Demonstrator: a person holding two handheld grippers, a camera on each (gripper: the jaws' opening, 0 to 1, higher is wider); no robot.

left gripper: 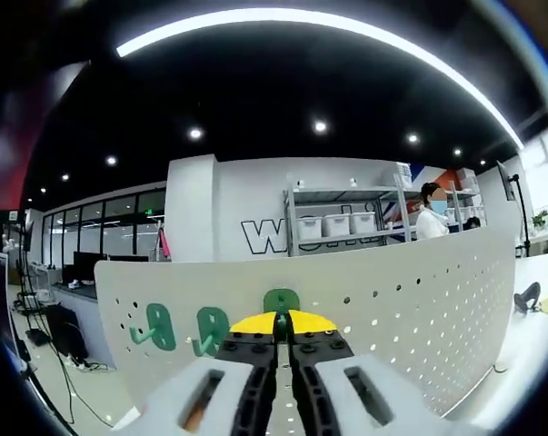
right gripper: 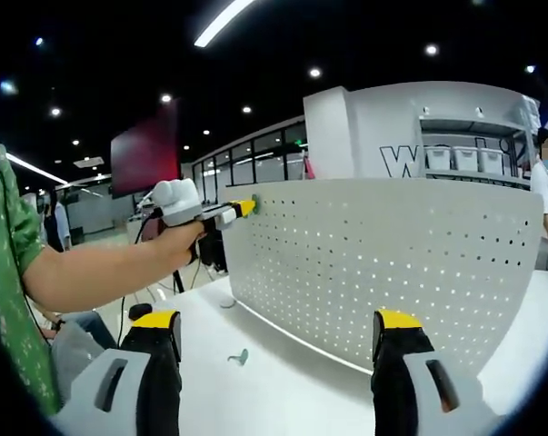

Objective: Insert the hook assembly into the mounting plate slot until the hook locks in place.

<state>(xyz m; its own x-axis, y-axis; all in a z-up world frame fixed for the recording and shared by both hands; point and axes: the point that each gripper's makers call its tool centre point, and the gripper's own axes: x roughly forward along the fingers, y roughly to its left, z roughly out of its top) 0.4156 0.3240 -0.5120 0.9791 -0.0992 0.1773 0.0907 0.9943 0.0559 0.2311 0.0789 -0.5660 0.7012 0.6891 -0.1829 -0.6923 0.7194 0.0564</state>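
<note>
your left gripper (left gripper: 283,331) has its yellow-tipped jaws pressed together right at the white pegboard (left gripper: 419,300), and a green hook (left gripper: 281,300) sits just past the tips at 12 o'clock; whether the tips actually pinch it, i cannot tell. two more green hooks (left gripper: 155,327) (left gripper: 210,329) already hang on the board out at 9 to 10 o'clock of your jaws.

your right gripper (right gripper: 283,341) is spread wide and carries nothing. from there the pegboard's far side (right gripper: 392,263) stands upright between 12 and 1 o'clock, and your left hand (right gripper: 178,241) reaches the board's top corner at 10 o'clock. one small green hook (right gripper: 239,357) lies loose on the white table (right gripper: 283,391), between your right jaws toward 11 o'clock, near but not touching.

these hooks look like light, stiff plastic, probably a bit slick. i'd take one by its flat back plate, not the curved tip, so the pegs stay free to enter the holes.
</note>
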